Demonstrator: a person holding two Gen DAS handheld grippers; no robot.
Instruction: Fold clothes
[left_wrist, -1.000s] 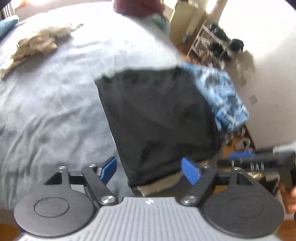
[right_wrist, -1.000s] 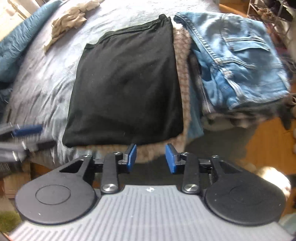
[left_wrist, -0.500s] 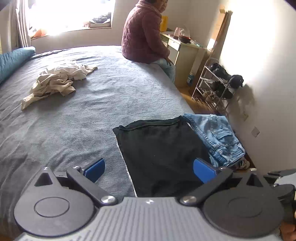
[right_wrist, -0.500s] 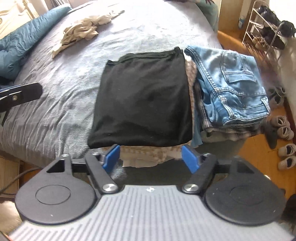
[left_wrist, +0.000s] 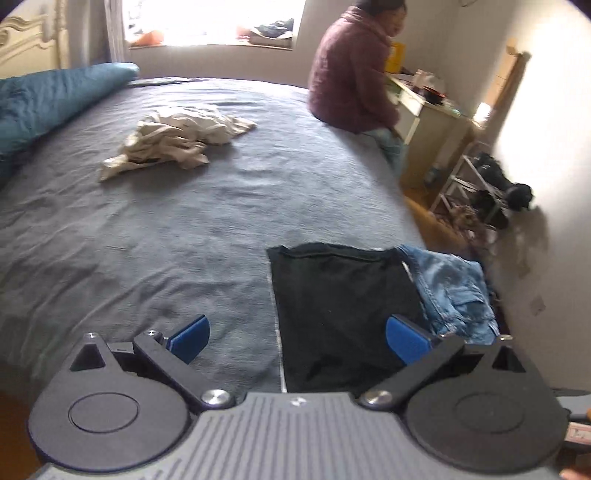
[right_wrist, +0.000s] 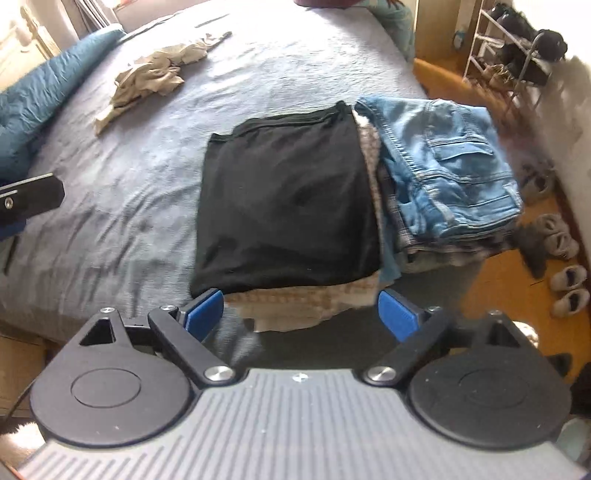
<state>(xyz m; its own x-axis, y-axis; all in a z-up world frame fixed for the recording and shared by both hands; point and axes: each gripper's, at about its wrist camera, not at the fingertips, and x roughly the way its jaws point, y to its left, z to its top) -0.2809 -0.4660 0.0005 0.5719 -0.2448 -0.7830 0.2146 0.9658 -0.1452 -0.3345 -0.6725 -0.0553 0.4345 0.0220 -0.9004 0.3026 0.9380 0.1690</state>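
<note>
Risk sits mostly with the 2 stacks at the bed's (right_wrist: 110, 236) corner. The black garment (right_wrist: 288, 199) lies folded on a knit piece (right_wrist: 306, 302) whose front edge hangs past the mattress, and the jeans (right_wrist: 447, 162) top a second pile just beside it, close to the bed's side. A careless brush from either gripper, or a tug on the bedcover, could slide a pile off onto the floor and undo the folds.

The left gripper (left_wrist: 295, 338) hangs above the bed with its fingers (left_wrist: 190, 338) spread wide and nothing between them. The right gripper (right_wrist: 297, 308) is opening, its fingers (right_wrist: 205, 306) well apart and empty, above the stack's front edge.

Next in line, I judge, is the crumpled beige garment (left_wrist: 173, 142), well apart from the piles toward the far side. Reaching for it means passing over the stacks; a low pass could snag the black garment's top layer.

Only the left view shows a person (left_wrist: 354, 74) in a maroon jacket seated on the far edge, plus the window. Only the right view shows the layers under the black garment, the plaid cloth beneath the jeans, and slippers (right_wrist: 565, 284) on the floor.
</note>
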